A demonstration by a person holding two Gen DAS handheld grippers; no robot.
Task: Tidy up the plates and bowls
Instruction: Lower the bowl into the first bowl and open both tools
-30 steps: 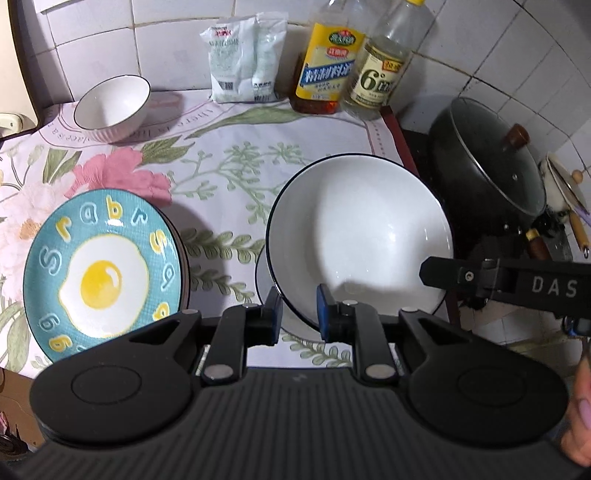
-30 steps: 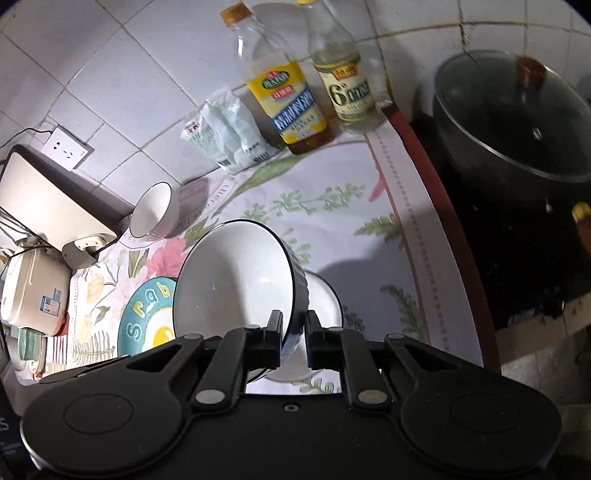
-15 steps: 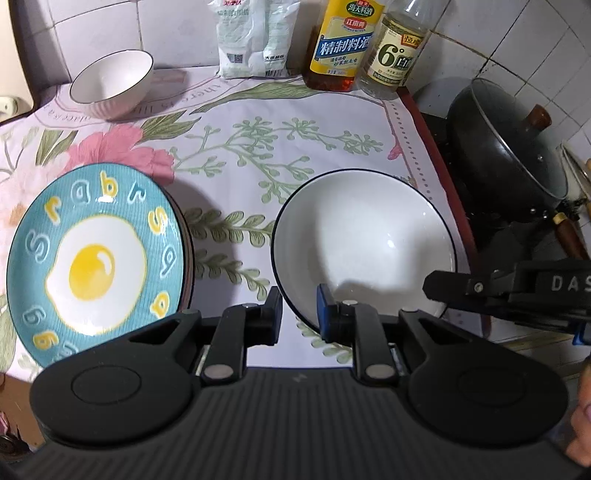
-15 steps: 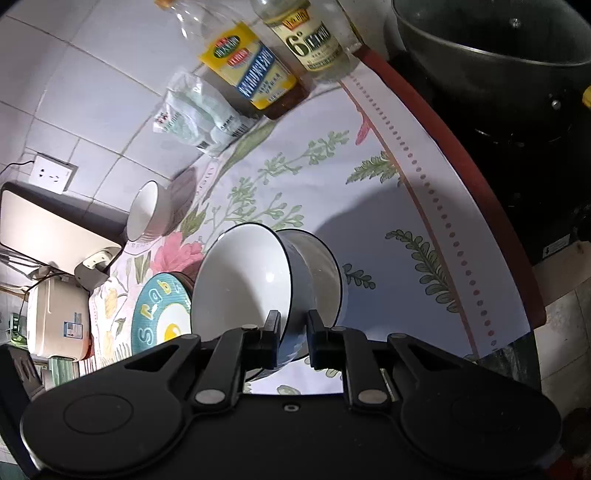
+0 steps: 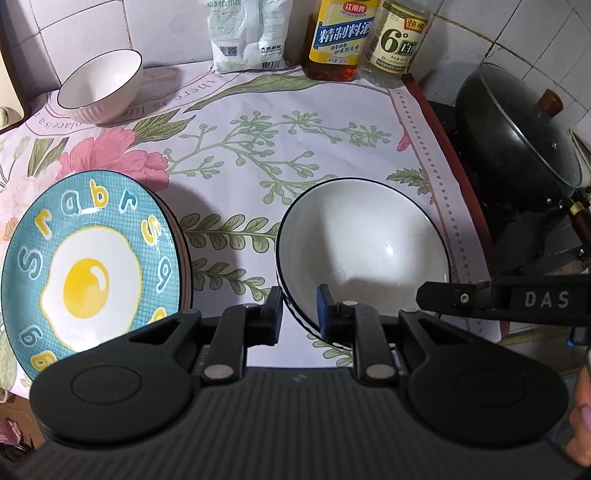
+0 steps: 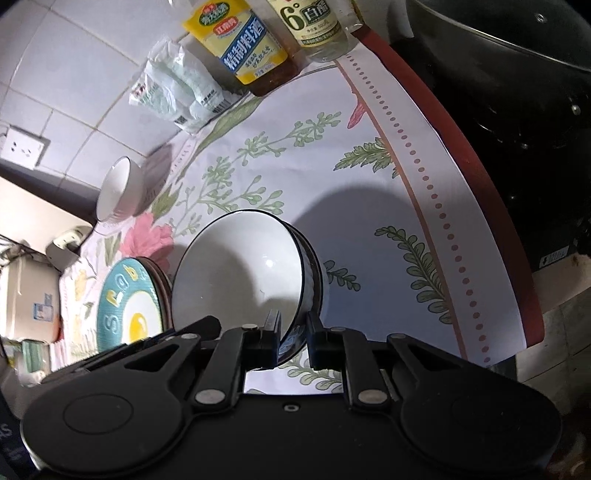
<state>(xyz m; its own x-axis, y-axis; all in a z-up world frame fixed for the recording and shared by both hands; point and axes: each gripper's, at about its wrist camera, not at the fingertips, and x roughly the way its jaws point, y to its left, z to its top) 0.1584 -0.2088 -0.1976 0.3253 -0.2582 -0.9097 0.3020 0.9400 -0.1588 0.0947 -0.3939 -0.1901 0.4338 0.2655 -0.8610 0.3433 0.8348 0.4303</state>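
Observation:
A large white bowl with a dark rim (image 5: 364, 243) sits nested in another like it on the flowered cloth (image 5: 258, 147). My left gripper (image 5: 300, 308) straddles the near rim, jaws slightly apart. My right gripper (image 6: 293, 334) also straddles the rim of this bowl (image 6: 240, 273), with small gaps at the pads. A blue plate with a fried-egg print (image 5: 92, 266) tops a plate stack to the left and shows in the right wrist view (image 6: 129, 310). A small white bowl (image 5: 101, 85) stands at the back left and shows in the right wrist view (image 6: 120, 192).
Two bottles (image 5: 340, 37) (image 5: 400, 37) and a white bag (image 5: 247, 33) stand against the tiled wall. A black lidded wok (image 5: 517, 136) sits on the stove at right, past the cloth's red edge. A wall socket (image 6: 22, 147) and appliances are at left.
The large bowl came down from a tilted, lifted pose and now sits nested in the second bowl. Both grippers' jaws have loosened around its rim.

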